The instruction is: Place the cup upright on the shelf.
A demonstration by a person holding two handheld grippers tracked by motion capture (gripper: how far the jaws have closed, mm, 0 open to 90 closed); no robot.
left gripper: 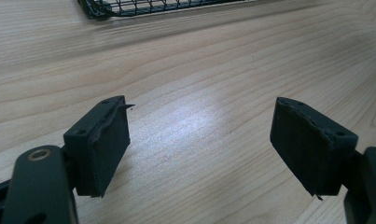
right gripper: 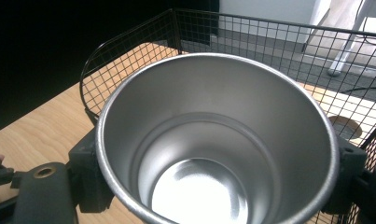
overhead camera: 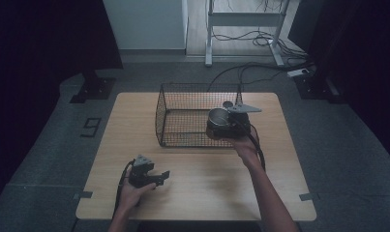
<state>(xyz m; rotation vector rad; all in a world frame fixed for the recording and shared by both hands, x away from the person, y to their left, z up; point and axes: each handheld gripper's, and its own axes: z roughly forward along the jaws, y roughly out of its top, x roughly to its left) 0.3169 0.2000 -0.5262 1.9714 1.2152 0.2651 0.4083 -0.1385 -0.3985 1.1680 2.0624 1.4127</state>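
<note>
High view: wooden table (overhead camera: 197,193) with a black wire basket (overhead camera: 183,116) sitting on its far half. Right gripper (overhead camera: 220,126) is at the basket's near right corner, holding a metal cup (overhead camera: 218,117) upright, mouth up. Cup sits at the level of the basket's rim, inside that right end as far as I can tell. Grey three-cornered plate (overhead camera: 244,108) on top of the gripper, cable trailing back along the forearm. Right hand (overhead camera: 243,145) is just in front of the basket's near wall. Left gripper (overhead camera: 158,178) rests low over the table's near left part, well apart from the basket, left hand (overhead camera: 132,191) behind it. Floor around is grey carpet; a white desk frame (overhead camera: 243,29) and cables in the background.

Left gripper view: jaws spread wide, nothing between them, just bare wood grain. Pad (left gripper: 106,144) on the left jaw looks frayed at its top edge. Basket's base edge (left gripper: 143,7) is at the top of frame, far from the jaws.

Right gripper view: jaws clamped on the cup (right gripper: 213,140) from both sides, just below its rim. Cup is empty, shiny inside. Basket mesh (right gripper: 269,46) wraps behind and to both sides of it. Tabletop (right gripper: 41,130) visible lower left.
</note>
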